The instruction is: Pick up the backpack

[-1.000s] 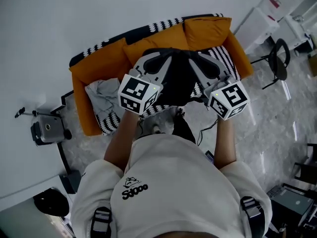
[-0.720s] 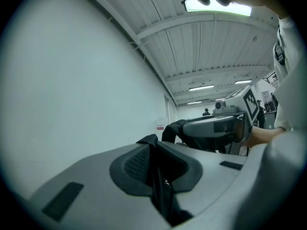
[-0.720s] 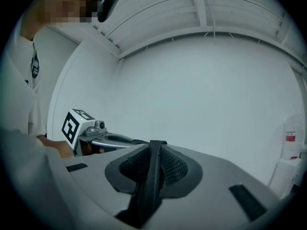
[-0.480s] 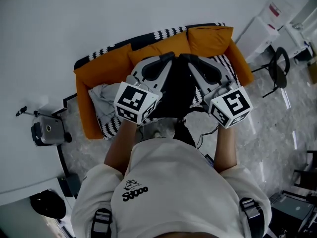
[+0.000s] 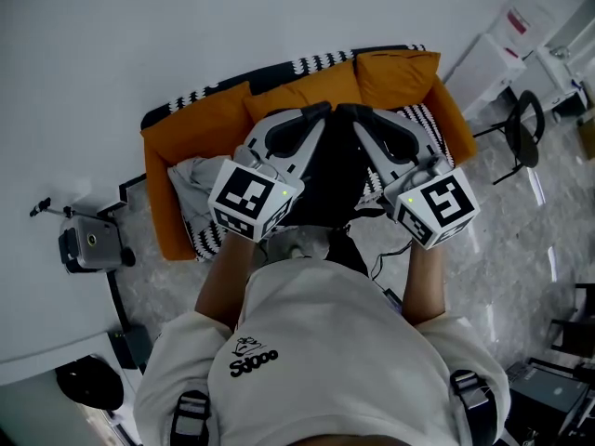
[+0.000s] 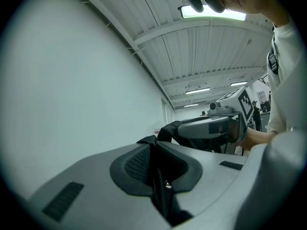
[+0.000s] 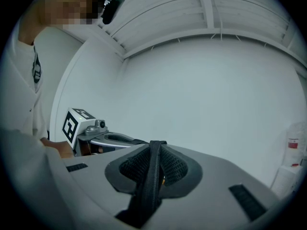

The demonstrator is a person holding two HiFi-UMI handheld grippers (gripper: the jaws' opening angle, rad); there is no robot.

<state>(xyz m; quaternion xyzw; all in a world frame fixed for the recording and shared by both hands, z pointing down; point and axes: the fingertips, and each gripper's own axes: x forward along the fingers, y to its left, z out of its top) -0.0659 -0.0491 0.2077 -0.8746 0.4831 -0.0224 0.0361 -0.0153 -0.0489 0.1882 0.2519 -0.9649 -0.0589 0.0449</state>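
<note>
Head view shows the black backpack (image 5: 330, 170) hanging between both grippers over the seat of the orange sofa (image 5: 200, 119); whether its base clears the cushions cannot be told. The left gripper (image 6: 157, 163) has its jaws closed on a flat black webbing strap (image 6: 162, 195). The right gripper (image 7: 154, 164) likewise clamps a ribbed woven strap (image 7: 147, 188) between mesh-textured pads (image 7: 175, 169). Risk noted: both straps are thin and narrow, so the soft load could slip through if either grip eases, or swing and tilt if the hands rise unevenly. A crumpled grey cloth (image 5: 191, 179) lies beside it.
</note>
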